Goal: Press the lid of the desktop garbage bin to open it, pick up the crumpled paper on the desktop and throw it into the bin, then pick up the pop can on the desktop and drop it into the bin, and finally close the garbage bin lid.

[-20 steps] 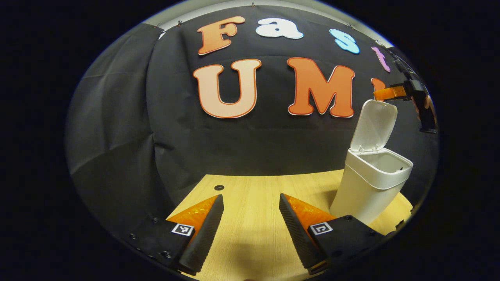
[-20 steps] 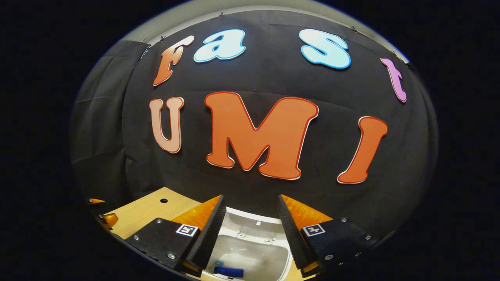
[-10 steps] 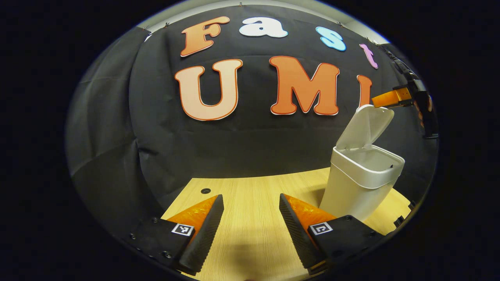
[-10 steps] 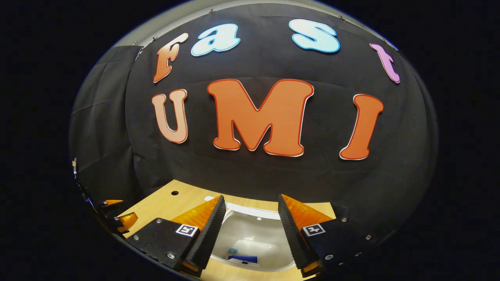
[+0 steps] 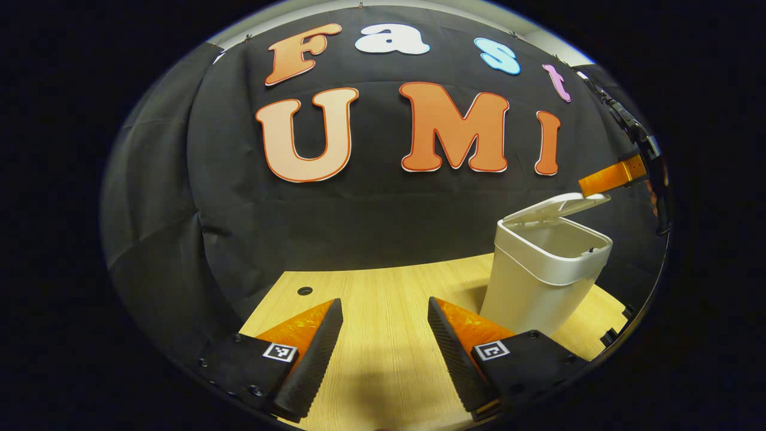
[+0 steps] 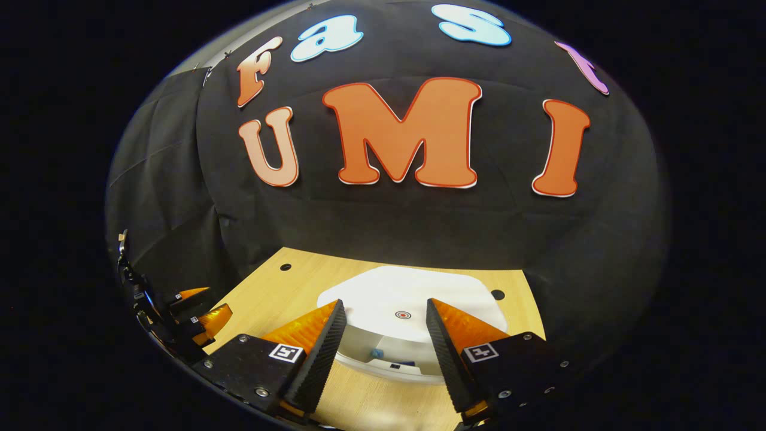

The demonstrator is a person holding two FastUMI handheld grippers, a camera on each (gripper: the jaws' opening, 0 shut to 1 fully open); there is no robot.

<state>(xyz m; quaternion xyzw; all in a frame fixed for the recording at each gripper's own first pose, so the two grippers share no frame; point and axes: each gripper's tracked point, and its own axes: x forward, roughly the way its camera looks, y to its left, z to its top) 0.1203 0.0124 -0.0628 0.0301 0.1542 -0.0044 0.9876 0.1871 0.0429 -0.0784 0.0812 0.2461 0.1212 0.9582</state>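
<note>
Spread and empty, my right claw (image 6: 383,359) hangs just above the bin's lid (image 6: 413,299), tips pointing down past its front lip so I can press it onto the white garbage bin (image 5: 541,269); something blue lies inside. Lid sits nearly flat, not latched, I judge. My left claw (image 5: 383,353), also spread, waits low over the desk (image 5: 383,299), well apart from the bin at the desk's right edge

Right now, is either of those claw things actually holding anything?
No. The left gripper is open over the bare table. The right gripper is open too, pushing the bin's lid down.
</note>
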